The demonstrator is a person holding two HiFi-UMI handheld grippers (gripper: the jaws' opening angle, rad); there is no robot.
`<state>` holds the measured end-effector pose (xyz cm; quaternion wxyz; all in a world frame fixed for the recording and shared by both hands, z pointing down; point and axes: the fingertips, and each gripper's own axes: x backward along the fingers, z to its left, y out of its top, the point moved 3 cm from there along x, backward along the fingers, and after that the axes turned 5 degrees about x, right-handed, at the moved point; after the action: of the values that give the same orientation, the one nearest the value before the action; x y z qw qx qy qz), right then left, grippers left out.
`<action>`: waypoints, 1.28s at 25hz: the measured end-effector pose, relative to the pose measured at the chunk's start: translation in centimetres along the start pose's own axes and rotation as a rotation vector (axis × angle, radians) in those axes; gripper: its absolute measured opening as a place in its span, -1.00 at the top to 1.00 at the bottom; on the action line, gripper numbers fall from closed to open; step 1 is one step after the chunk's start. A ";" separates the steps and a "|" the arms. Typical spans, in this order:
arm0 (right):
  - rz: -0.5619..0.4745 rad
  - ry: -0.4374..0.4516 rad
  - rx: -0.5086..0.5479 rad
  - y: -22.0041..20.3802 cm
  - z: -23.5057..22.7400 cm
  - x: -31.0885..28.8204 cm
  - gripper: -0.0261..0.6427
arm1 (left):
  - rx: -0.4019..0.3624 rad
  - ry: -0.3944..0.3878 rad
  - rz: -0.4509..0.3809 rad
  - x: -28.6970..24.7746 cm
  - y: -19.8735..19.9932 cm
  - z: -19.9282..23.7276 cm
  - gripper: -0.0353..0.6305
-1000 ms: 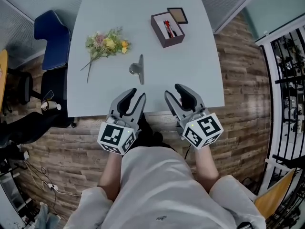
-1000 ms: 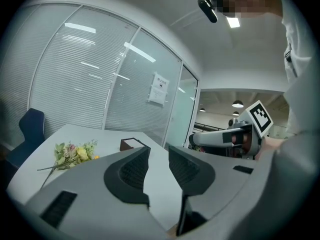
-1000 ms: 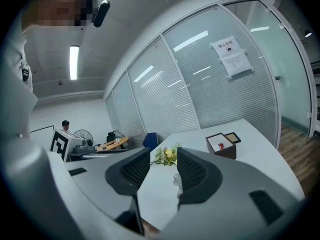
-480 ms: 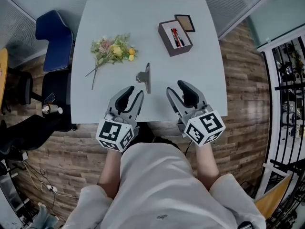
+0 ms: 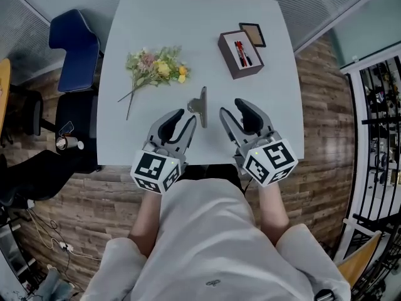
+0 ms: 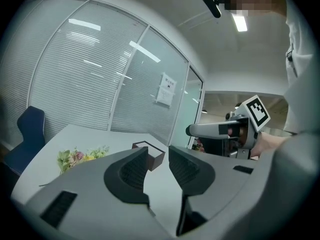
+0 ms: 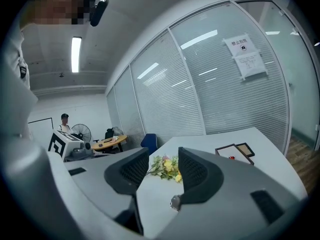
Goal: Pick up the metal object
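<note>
Left hand-held gripper [image 5: 186, 116] agape; right hand-held gripper [image 5: 232, 108] just opened, seemingly empty; both near-level beside metal object [image 5: 202, 107].

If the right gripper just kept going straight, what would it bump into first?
Probably the flowers: they show right between the right gripper's open jaws, with only bare table before them. The metal object sits off to one side. Depth is hard to judge.
</note>
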<state>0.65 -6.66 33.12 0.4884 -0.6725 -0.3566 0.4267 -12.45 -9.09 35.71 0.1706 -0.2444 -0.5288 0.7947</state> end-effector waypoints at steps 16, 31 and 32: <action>0.064 0.126 0.075 -0.3 -1.0 -1.9 0.39 | 0.058 0.149 0.008 -0.4 -0.8 1.3 0.51; 0.126 0.326 0.175 -3.0 -4.0 -1.8 0.40 | 0.076 0.380 0.108 -2.8 -5.0 -0.3 0.50; 0.128 0.338 0.176 -3.2 -4.1 -1.9 0.40 | 0.074 0.396 0.122 -3.0 -5.5 -0.3 0.50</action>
<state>3.55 -8.93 37.31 0.5702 -0.7105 -0.1876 0.3673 -9.77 -8.37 41.35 0.2314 -0.4210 -0.4397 0.7589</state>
